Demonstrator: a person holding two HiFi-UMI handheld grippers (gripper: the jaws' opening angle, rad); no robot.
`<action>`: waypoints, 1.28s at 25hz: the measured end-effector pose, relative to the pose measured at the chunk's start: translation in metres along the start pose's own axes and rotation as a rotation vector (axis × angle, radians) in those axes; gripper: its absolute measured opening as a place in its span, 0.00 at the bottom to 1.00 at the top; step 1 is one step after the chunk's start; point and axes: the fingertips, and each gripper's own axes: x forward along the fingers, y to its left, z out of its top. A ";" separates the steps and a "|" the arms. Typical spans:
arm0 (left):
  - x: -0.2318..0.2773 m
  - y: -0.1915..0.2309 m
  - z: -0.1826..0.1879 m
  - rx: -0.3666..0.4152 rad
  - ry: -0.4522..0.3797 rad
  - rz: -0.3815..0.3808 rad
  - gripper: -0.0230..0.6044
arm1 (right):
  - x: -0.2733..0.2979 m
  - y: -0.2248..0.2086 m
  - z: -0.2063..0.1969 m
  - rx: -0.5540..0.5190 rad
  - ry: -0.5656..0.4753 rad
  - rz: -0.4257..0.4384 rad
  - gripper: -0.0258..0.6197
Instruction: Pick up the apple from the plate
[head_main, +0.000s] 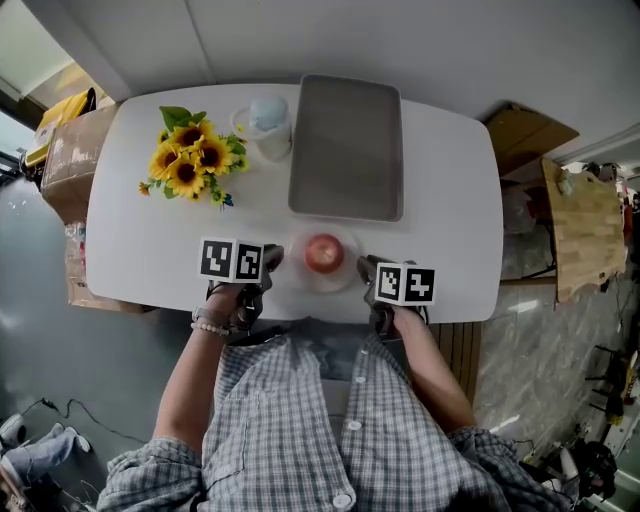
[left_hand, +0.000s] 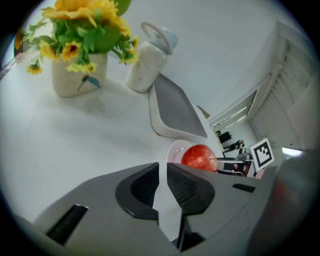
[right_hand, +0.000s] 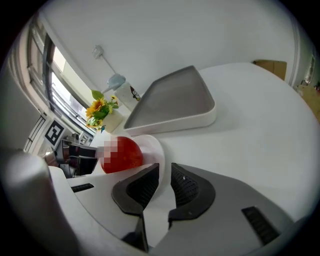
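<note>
- Left gripper (head_main: 270, 258) and right gripper (head_main: 366, 266): both jaws nearly together, only a slit, nothing held.
- Apple (head_main: 323, 253) sits on plate (head_main: 347, 277) between them, just beside each.
- Likely firm, smooth and prone to rolling; widen the jaws, then clamp across its widest part.

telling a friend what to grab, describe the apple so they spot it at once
On the white table, look by the person's edge, just short of the grey tray. A small white plate there holds the apple, the only red, round thing.
</note>
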 end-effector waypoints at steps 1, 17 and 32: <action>-0.007 -0.001 0.006 0.006 -0.036 0.002 0.12 | -0.006 0.001 0.007 -0.016 -0.041 0.001 0.13; -0.111 -0.105 0.071 0.636 -0.424 0.145 0.05 | -0.129 0.128 0.102 -0.560 -0.581 0.099 0.09; -0.167 -0.162 0.098 0.783 -0.637 0.117 0.05 | -0.184 0.166 0.133 -0.614 -0.760 0.151 0.09</action>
